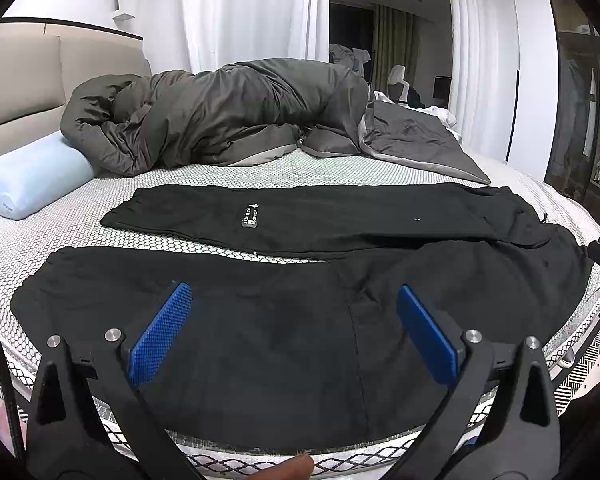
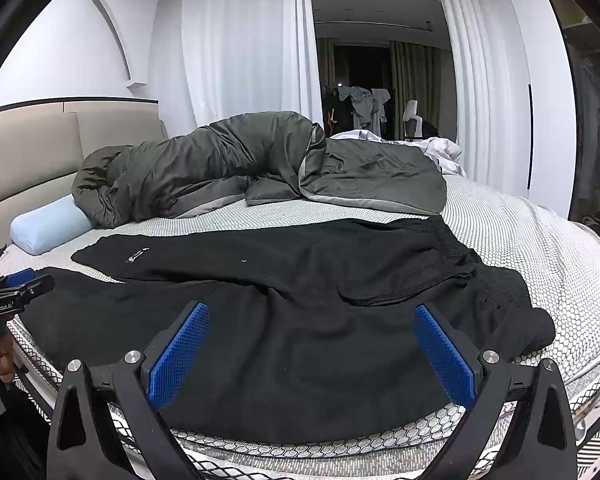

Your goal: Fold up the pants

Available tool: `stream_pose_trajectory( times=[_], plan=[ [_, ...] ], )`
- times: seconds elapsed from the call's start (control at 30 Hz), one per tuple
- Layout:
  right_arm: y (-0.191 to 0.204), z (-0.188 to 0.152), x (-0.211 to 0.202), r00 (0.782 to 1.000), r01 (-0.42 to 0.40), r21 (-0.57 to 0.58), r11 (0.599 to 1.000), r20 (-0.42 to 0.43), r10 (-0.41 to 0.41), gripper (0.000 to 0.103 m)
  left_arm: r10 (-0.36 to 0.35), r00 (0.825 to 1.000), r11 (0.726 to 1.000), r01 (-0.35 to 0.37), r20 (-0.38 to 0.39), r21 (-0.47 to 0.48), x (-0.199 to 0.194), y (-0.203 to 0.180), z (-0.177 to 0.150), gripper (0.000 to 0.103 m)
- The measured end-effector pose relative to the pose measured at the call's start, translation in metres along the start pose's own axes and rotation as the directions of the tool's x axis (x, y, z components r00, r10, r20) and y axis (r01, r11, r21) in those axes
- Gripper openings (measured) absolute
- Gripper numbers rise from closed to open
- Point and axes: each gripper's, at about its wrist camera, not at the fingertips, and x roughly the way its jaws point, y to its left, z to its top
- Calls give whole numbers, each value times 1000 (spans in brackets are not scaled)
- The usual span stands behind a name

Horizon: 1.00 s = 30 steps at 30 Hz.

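Note:
Black pants (image 1: 284,320) (image 2: 300,300) lie spread flat across the near part of the bed (image 1: 28,248) (image 2: 540,240), legs running to the left, waistband (image 2: 456,248) at the right. The far leg carries a small label (image 1: 251,216) (image 2: 137,255). My left gripper (image 1: 294,300) hovers open above the near leg, nothing between its blue pads (image 1: 160,336). My right gripper (image 2: 312,320) stands open over the seat area near the bed's front edge, also empty. The left gripper (image 2: 18,286) shows at the left edge of the right wrist view.
A rumpled grey duvet (image 1: 220,120) (image 2: 240,164) lies piled across the far half of the bed. A pale blue pillow (image 1: 28,176) (image 2: 50,226) rests by the beige headboard (image 1: 16,88). White curtains (image 2: 236,40) hang behind. A dark wardrobe (image 1: 580,120) stands at the right.

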Motion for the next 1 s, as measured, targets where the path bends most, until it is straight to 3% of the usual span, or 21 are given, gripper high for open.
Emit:
stream_pose_trajectory(
  times=[1.0],
  plan=[
    [0, 1, 2, 1000, 3, 0, 1000, -5, -3, 103, 1, 1000, 1000, -1, -2, -6, 0, 3, 3, 102]
  ],
)
